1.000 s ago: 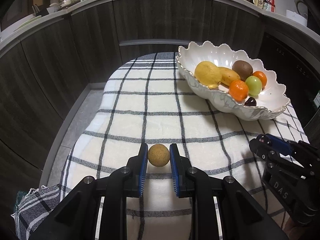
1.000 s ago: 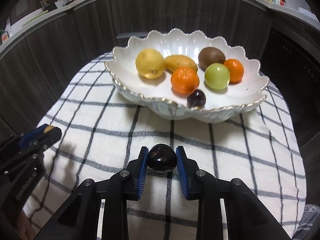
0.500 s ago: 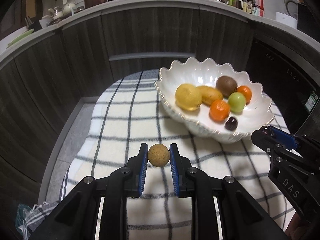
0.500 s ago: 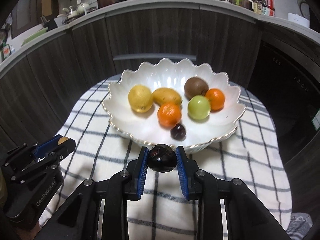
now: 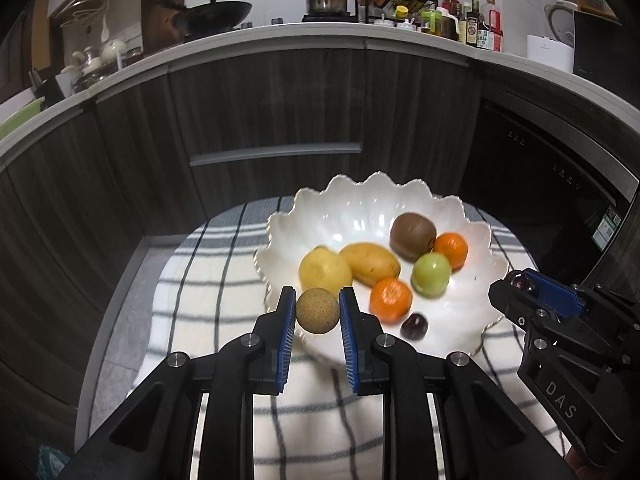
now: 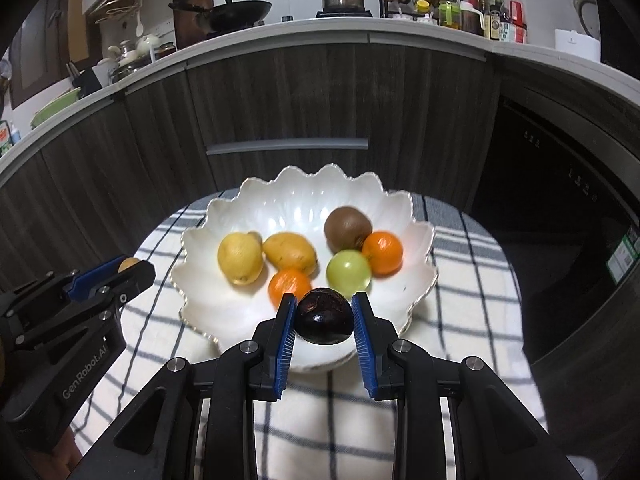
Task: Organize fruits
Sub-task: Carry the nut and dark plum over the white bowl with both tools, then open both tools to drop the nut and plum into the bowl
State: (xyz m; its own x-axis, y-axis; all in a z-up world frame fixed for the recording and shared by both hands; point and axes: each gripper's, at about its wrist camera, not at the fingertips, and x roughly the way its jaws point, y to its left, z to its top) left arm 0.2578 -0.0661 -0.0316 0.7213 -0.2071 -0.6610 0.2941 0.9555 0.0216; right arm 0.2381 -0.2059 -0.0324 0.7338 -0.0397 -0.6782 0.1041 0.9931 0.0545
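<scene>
My left gripper [image 5: 317, 312] is shut on a small round tan fruit [image 5: 317, 311], held above the near left rim of the white scalloped bowl [image 5: 360, 216]. My right gripper [image 6: 324, 316] is shut on a dark purple fruit [image 6: 324, 315], held over the bowl's [image 6: 304, 192] near rim. The bowl holds a lemon [image 6: 240, 258], a yellow mango [image 6: 290, 253], a kiwi [image 6: 347, 228], two oranges [image 6: 382, 252], a green fruit [image 6: 348, 271] and a dark plum [image 5: 414, 326]. Each gripper shows in the other's view: the right gripper [image 5: 520, 292], the left gripper [image 6: 128, 270].
The bowl stands on a table under a white cloth with dark checks [image 6: 472, 264]. Dark wood kitchen cabinets [image 5: 280, 96] curve behind it, with a drawer handle [image 5: 276, 154]. A dark oven front [image 6: 568, 200] is at the right. Pots and bottles stand on the counter.
Both grippers have risen and moved forward toward the bowl with their fruits held. The bowl now sits lower and nearer in both views.
</scene>
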